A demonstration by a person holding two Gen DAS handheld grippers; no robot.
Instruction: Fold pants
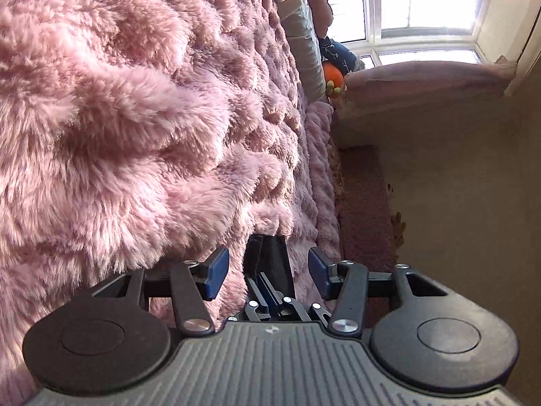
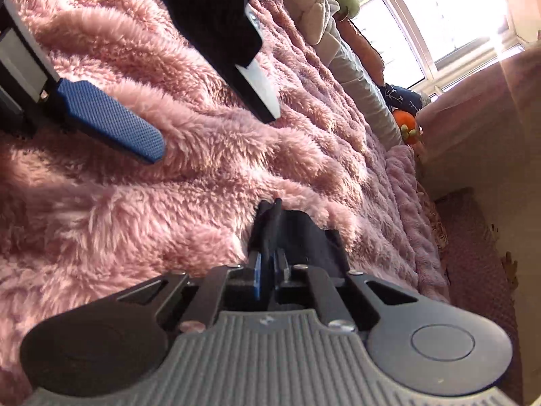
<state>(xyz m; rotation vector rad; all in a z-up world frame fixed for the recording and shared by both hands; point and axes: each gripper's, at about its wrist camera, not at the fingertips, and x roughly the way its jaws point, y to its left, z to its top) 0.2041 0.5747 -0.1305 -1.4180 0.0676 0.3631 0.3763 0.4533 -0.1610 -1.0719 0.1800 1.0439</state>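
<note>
The pants are the fluffy pink fabric [image 1: 135,118] that fills the left wrist view; they also fill the right wrist view [image 2: 209,176]. My left gripper [image 1: 268,270] is open, its blue pads [image 1: 216,272] apart, right at the fabric's edge. In the right wrist view it [image 2: 203,98] lies on the fabric at upper left. My right gripper [image 2: 267,233] is shut, its blue pads pressed together; whether fabric is between them is hidden.
A quilted pink bed cover [image 1: 319,182] lies under the pants. Grey bedding [image 2: 324,17], a dark blue patterned item [image 2: 402,99] and an orange toy [image 2: 407,123] lie along the far side. A window [image 1: 422,10] and beige floor [image 1: 456,176] are at right.
</note>
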